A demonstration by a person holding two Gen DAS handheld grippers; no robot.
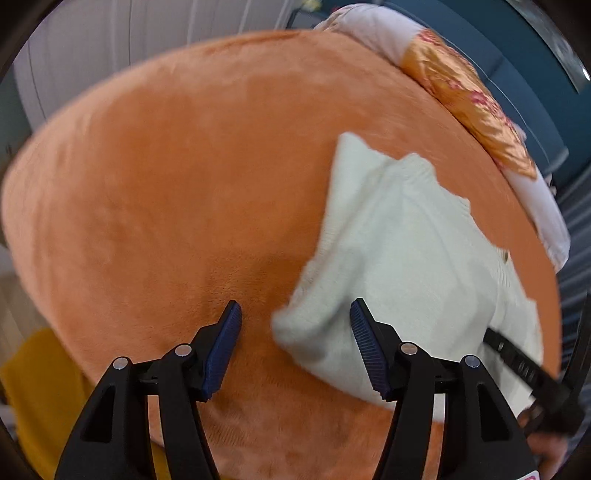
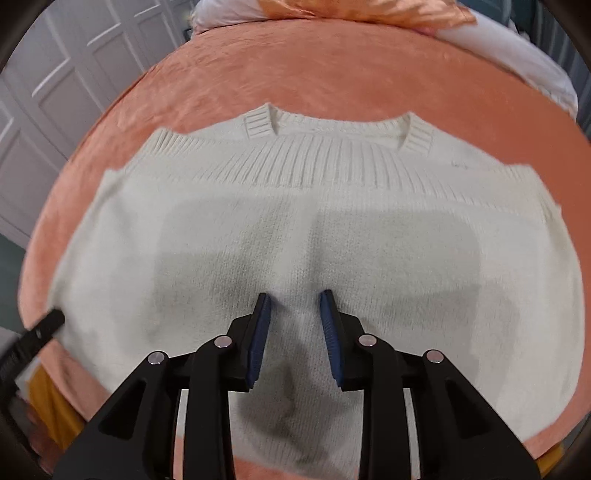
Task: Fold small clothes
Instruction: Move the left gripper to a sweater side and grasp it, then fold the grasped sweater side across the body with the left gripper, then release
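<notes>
A cream knitted sweater (image 2: 295, 221) lies flat on an orange plush blanket (image 2: 332, 74), its ribbed neckline at the far side and both sides folded in. My right gripper (image 2: 294, 293) hovers over the sweater's middle, its blue pads a small gap apart with nothing pinched; its shadow falls on the knit. In the left wrist view the sweater (image 1: 399, 240) lies to the right. My left gripper (image 1: 295, 306) stands open just above the blanket (image 1: 166, 184), and the sweater's near corner reaches in between its fingers without being pressed.
An orange satin pillow (image 1: 469, 107) on white bedding (image 1: 369, 26) lies at the far end of the bed. Yellow cloth (image 1: 37, 387) hangs off the near left edge. White panelled doors (image 2: 55, 92) stand to the left. The other gripper's black arm (image 1: 517, 365) crosses the sweater's right edge.
</notes>
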